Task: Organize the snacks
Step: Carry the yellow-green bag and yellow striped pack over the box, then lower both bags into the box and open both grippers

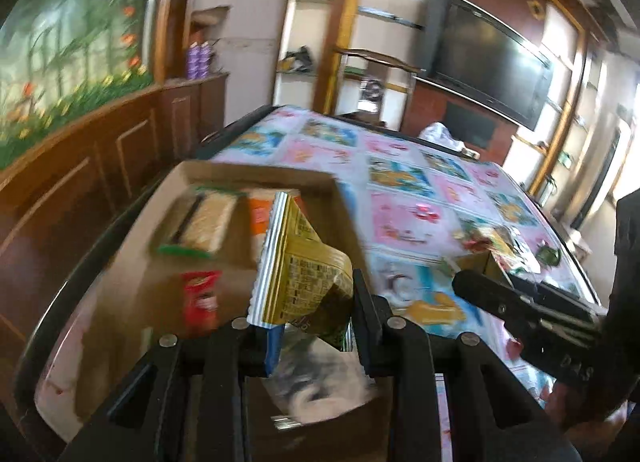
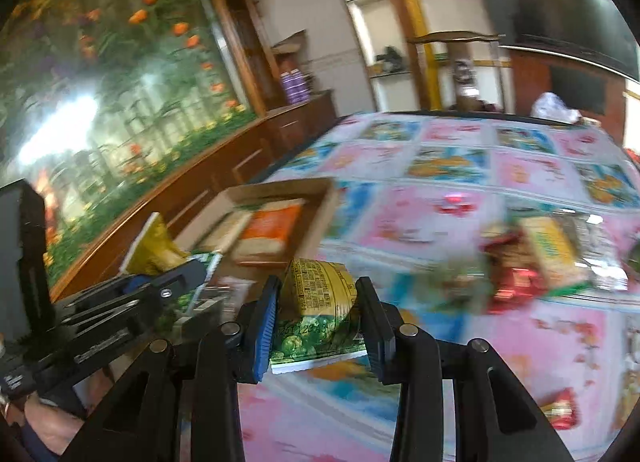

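Packets first: left gripper [image 1: 312, 326] clamps crinkly yellow foil snack packet [image 1: 304, 262] over shallow brown cardboard box [image 1: 256, 178]; right gripper [image 2: 316, 322] pinches green-yellow foil packet [image 2: 320, 294] above table. Light, soft, slippery; grip sealed edge. Only right view shows loose snack pile [image 2: 548, 258].

Room: garden mural [image 1: 68, 50] with orange flowers covered the left wall above brown wood panelling [image 1: 88, 166]. Glare spot on mural in right view. Gold-trimmed glass shelves [image 1: 360, 46] stood at back, dark TV [image 1: 492, 62] mounted right of them. Table wore pink-and-blue patterned cloth [image 2: 460, 166]. Both views motion-blurred.
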Available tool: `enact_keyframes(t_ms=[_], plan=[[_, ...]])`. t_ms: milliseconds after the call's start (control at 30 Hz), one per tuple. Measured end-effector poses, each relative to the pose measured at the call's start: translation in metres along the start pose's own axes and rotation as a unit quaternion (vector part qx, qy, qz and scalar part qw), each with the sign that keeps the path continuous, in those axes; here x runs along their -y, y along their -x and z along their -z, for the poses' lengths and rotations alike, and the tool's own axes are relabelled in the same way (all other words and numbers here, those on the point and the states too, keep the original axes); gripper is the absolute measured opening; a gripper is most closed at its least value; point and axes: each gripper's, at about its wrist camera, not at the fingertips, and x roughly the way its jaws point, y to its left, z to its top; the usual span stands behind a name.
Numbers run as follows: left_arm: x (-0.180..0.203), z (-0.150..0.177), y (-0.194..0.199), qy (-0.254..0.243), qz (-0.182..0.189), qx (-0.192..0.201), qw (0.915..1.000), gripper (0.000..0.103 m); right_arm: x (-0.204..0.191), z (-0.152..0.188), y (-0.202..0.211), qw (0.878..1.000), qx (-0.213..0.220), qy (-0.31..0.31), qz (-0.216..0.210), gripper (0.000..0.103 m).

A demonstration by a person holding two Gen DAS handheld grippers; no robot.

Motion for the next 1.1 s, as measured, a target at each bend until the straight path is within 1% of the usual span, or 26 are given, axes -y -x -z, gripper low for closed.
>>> enact_keyframes(t_ms=[100,200,333,433,500,667,733,800,833,867,900,967,1100], plan=[[-0.023,0.004,-0.001,0.014,-0.011,-0.01,0.9998,0.028,-0.017,-0.001,-0.02,1.0,-0.019,0.006,-0.018,0.042],[-0.038,0.011,-0.003,0.024,-0.018,-0.015,0.9994,0.028,-0.028,-0.003,-0.039,0.999,-0.034,0.006,-0.026,0.042],[-0.044,0.02,-0.007,0.03,-0.018,-0.024,0.9991,0.028,-0.035,-0.007,-0.061,0.998,-0.05,-0.002,-0.031,0.042],[-0.048,0.022,-0.01,0.037,-0.011,-0.03,0.9988,0.028,-0.04,-0.011,-0.074,0.998,-0.056,-0.002,-0.026,0.042],[-0.05,0.021,-0.011,0.038,-0.003,-0.028,0.9989,0.028,-0.042,-0.013,-0.08,0.998,-0.061,-0.001,-0.026,0.042],[-0.049,0.023,-0.012,0.045,-0.001,-0.032,0.9985,0.028,-0.046,-0.011,-0.089,0.997,-0.069,0.006,-0.026,0.043],[-0.049,0.023,-0.011,0.043,-0.002,-0.031,0.9986,0.029,-0.045,-0.011,-0.087,0.998,-0.063,0.009,-0.026,0.044],[-0.047,0.024,-0.012,0.042,-0.003,-0.033,0.9986,0.03,-0.043,-0.012,-0.082,0.998,-0.055,0.008,-0.027,0.049],[-0.047,0.024,-0.012,0.042,-0.004,-0.033,0.9985,0.031,-0.043,-0.012,-0.081,0.998,-0.051,0.006,-0.028,0.052],[-0.047,0.024,-0.012,0.042,-0.005,-0.032,0.9986,0.036,-0.042,-0.013,-0.079,0.998,-0.047,0.003,-0.03,0.053],[-0.047,0.024,-0.011,0.041,-0.006,-0.03,0.9987,0.044,-0.041,-0.013,-0.076,0.998,-0.044,0.0,-0.034,0.056],[-0.046,0.024,-0.008,0.041,-0.011,-0.023,0.9988,0.053,-0.04,-0.015,-0.071,0.999,-0.036,-0.004,-0.038,0.058],[-0.048,0.023,-0.005,0.047,-0.011,-0.02,0.9986,0.053,-0.035,-0.018,-0.055,0.999,-0.015,-0.013,-0.046,0.058]])
